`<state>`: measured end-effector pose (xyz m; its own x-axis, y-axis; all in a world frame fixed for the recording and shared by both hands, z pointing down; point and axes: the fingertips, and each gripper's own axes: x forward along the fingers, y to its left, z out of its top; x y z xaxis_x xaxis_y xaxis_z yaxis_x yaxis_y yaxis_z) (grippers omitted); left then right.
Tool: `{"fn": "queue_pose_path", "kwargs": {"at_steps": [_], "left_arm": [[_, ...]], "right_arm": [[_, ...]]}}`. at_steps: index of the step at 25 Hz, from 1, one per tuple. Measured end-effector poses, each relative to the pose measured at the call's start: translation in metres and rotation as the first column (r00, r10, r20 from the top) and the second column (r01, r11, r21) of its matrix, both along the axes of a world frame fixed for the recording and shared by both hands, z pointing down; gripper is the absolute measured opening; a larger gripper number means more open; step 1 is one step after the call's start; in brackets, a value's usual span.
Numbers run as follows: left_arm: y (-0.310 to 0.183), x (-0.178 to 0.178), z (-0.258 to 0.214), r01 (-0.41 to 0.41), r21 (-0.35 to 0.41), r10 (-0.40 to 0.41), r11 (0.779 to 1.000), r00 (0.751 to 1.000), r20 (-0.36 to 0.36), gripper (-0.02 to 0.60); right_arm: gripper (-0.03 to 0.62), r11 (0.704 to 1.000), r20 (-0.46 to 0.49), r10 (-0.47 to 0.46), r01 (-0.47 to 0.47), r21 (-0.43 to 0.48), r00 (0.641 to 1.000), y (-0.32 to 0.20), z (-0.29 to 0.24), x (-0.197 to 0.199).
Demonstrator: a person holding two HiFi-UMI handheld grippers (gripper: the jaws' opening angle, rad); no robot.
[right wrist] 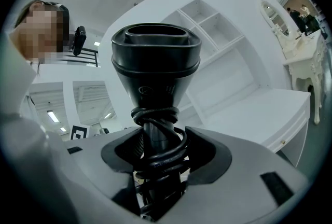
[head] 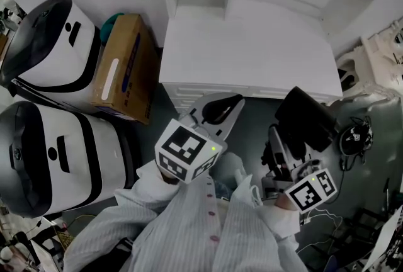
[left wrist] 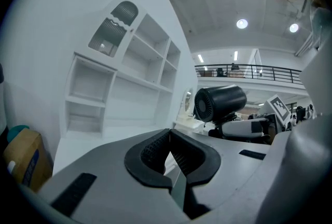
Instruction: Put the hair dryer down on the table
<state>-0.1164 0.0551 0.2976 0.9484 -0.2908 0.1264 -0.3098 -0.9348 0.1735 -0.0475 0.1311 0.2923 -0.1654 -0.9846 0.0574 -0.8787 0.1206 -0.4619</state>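
Your right gripper (right wrist: 158, 148) is closed on the handle of the hair dryer (right wrist: 155, 62), where the black cord (right wrist: 165, 156) is wound around it. The dryer is off the white table (head: 252, 50), just before the front edge near the right corner. Its handle runs along the jaws and the barrel lies across them. Your left gripper (left wrist: 168, 153) waits before the middle of that edge, jaws together and empty. I think the right one must go forward over the table
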Motion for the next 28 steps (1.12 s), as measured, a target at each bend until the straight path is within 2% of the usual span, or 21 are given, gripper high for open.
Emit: {"fn": "queue_pose_path", "kwargs": {"at_steps": [8,14,21,28], "left_arm": [[-0.032,0.022,0.004,-0.016,-0.009,0.016,1.0,1.0,0.013,0.011],[-0.069,0.055,0.004,-0.001,-0.01,0.001,1.0,1.0,0.005,0.011],[-0.119,0.116,0.01,0.042,-0.027,-0.042,0.999,0.999,0.022,0.011],[-0.176,0.179,0.008,0.126,-0.051,-0.124,0.991,0.991,0.056,0.011]], "right_arm": [[0.23,0.999,0.004,0.029,-0.029,-0.015,1.0,-0.03,0.003,0.026],[0.23,1.0,0.017,0.018,-0.018,-0.009,1.0,-0.066,0.004,0.06],[0.23,1.0,0.034,-0.014,0.015,-0.025,0.999,-0.12,0.009,0.129],[0.23,0.993,0.068,-0.099,0.103,-0.059,0.993,-0.182,0.01,0.195]]}}
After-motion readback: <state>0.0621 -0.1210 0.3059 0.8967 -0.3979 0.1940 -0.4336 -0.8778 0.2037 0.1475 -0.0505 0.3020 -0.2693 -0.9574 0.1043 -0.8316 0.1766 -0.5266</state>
